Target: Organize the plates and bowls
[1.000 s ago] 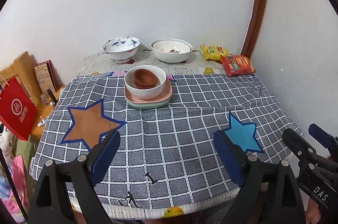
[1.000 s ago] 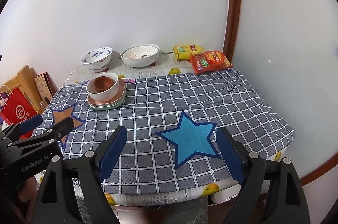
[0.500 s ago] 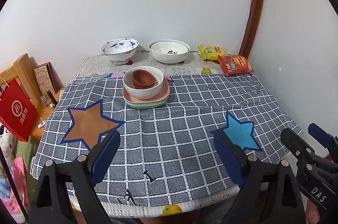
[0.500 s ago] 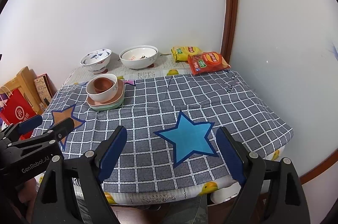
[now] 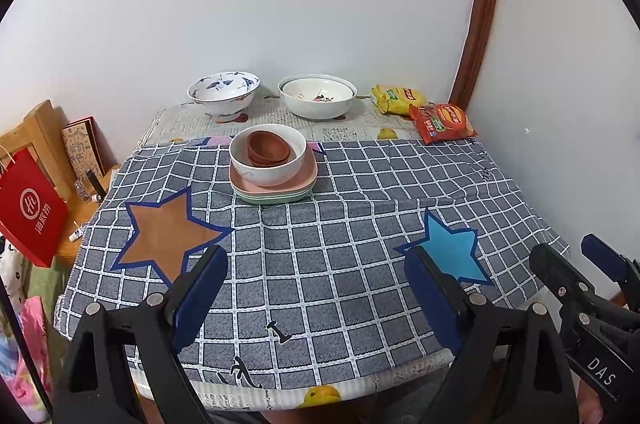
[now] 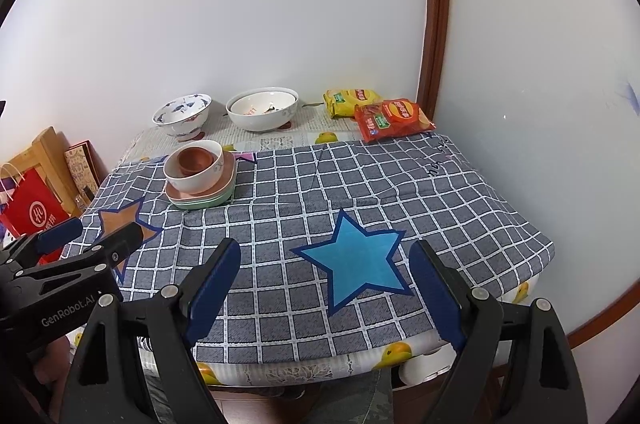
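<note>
A stack stands on the checked cloth: small brown bowls [image 5: 267, 148] inside a white bowl [image 5: 268, 163], on a pink plate [image 5: 304, 179] over green plates [image 5: 272, 200]. The stack shows in the right wrist view too [image 6: 198, 175]. A blue-patterned bowl [image 5: 224, 95] and a white bowl [image 5: 317, 95] stand at the back. My left gripper [image 5: 316, 288] is open and empty above the table's near edge. My right gripper [image 6: 324, 280] is open and empty, near the blue star [image 6: 356, 264].
Yellow [image 5: 396, 97] and red [image 5: 442, 121] snack bags lie at the back right by the wall. A red paper bag [image 5: 30, 207] and a wooden rack [image 5: 44, 127] stand left of the table. The table [image 5: 248, 394] ends just below my grippers.
Both grippers have drawn back and up from the table a little, so the stack looks smaller and farther. Nothing on the table has moved.
</note>
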`<action>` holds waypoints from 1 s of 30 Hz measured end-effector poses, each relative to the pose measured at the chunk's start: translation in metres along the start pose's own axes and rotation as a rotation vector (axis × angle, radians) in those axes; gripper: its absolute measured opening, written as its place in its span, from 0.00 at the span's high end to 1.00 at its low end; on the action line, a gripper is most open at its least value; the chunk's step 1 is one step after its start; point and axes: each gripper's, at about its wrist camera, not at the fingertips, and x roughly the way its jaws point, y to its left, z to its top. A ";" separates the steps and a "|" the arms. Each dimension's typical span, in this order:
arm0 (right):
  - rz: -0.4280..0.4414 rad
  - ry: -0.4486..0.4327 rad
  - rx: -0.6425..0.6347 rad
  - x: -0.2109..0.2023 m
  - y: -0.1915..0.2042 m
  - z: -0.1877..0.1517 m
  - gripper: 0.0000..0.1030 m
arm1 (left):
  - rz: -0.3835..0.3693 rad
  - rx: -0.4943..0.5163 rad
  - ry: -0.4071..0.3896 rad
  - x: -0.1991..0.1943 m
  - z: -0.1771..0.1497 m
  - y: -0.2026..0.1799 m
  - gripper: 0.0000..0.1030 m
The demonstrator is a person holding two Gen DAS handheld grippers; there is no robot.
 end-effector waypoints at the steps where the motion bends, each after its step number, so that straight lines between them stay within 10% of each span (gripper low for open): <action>1: 0.000 0.000 0.001 0.000 0.000 0.000 0.17 | 0.000 0.000 0.000 0.000 0.000 0.000 0.13; 30: 0.001 -0.018 0.009 -0.007 0.000 0.000 0.17 | 0.007 0.008 -0.006 -0.003 0.002 0.001 0.13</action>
